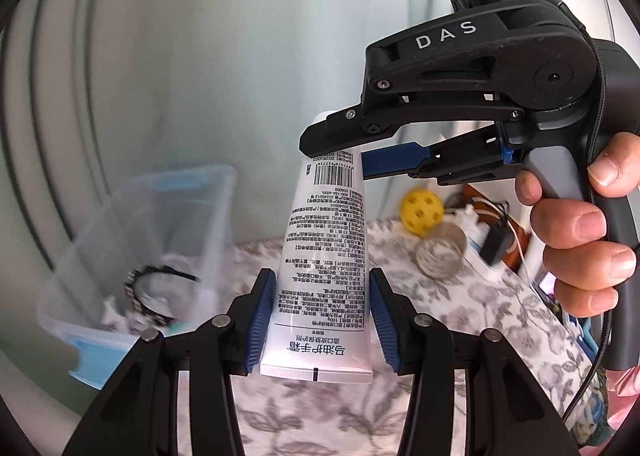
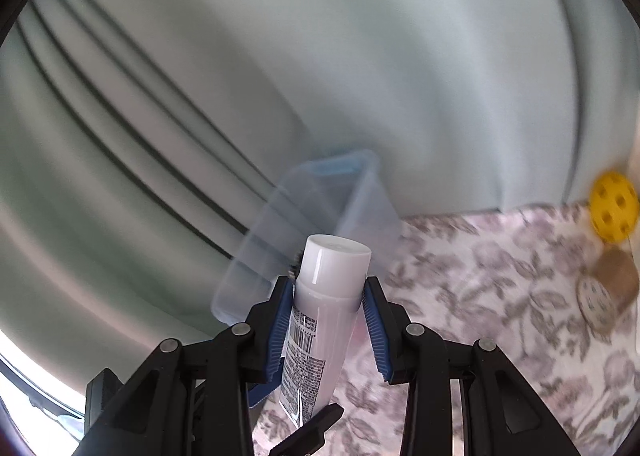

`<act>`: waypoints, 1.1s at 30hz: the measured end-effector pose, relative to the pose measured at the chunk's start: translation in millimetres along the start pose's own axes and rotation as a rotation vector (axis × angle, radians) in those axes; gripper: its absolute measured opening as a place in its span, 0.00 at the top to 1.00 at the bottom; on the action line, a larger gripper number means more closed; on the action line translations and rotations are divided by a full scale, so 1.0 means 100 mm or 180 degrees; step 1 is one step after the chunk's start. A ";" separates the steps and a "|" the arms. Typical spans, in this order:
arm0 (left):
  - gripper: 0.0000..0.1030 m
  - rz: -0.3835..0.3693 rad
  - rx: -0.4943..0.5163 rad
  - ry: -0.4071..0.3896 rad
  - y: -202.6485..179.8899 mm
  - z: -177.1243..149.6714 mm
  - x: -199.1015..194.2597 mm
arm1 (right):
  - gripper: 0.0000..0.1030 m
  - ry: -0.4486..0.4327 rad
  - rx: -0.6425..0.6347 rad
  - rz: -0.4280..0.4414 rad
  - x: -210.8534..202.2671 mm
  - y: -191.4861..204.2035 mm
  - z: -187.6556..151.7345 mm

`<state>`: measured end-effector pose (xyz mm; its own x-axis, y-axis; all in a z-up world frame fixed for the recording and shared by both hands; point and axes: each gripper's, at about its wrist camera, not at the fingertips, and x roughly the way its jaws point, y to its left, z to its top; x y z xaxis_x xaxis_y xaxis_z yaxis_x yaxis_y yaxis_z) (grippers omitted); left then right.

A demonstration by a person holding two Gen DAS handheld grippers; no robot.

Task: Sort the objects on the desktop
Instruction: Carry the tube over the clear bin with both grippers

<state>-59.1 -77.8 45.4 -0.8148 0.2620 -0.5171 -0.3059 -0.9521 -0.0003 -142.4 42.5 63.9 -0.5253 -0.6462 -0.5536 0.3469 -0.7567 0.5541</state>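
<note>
A white hand-cream tube (image 1: pixel 324 256) with black print and a barcode hangs in the air above the floral tablecloth, held at both ends. My left gripper (image 1: pixel 322 316) is shut on its flat crimped end, blue pads against both sides. The right gripper (image 1: pixel 344 148) reaches in from the right, held by a hand (image 1: pixel 580 224), and clamps the cap end. In the right wrist view my right gripper (image 2: pixel 328 312) is shut on the tube (image 2: pixel 320 336) just below its white cap (image 2: pixel 334 256). A fingertip (image 2: pixel 312 430) of the left gripper shows at the bottom.
A clear plastic bin (image 1: pixel 208 216) with blue handles stands at the left by the curtain, with a black beaded band (image 1: pixel 160 288) and small items inside; it shows again (image 2: pixel 360 196) beyond the cap. A yellow holed ball (image 1: pixel 422 212), a round tin (image 1: pixel 440 252) and cables lie at the right.
</note>
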 end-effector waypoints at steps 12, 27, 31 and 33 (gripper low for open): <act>0.53 0.0321 -0.0255 -0.0070 0.67 0.12 -0.08 | 0.62 0.0200 -0.0410 0.0192 0.55 0.68 0.30; 0.53 0.0323 -0.0524 0.0130 1.07 -0.06 0.40 | 0.62 0.0616 -0.0365 0.0160 1.39 0.54 0.40; 0.53 0.0302 -0.0589 0.0154 1.12 -0.07 0.47 | 0.62 0.0652 -0.0354 0.0134 1.48 0.49 0.45; 0.53 0.0306 -0.0613 0.0165 1.13 -0.08 0.50 | 0.62 0.0662 -0.0375 0.0138 1.52 0.49 0.47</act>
<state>-130.7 -173.8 12.7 -0.8077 0.1650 -0.5660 -0.1244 -0.9861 -0.1099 -241.6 -88.1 36.1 -0.3410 -0.6755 -0.6538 0.4603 -0.7263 0.5105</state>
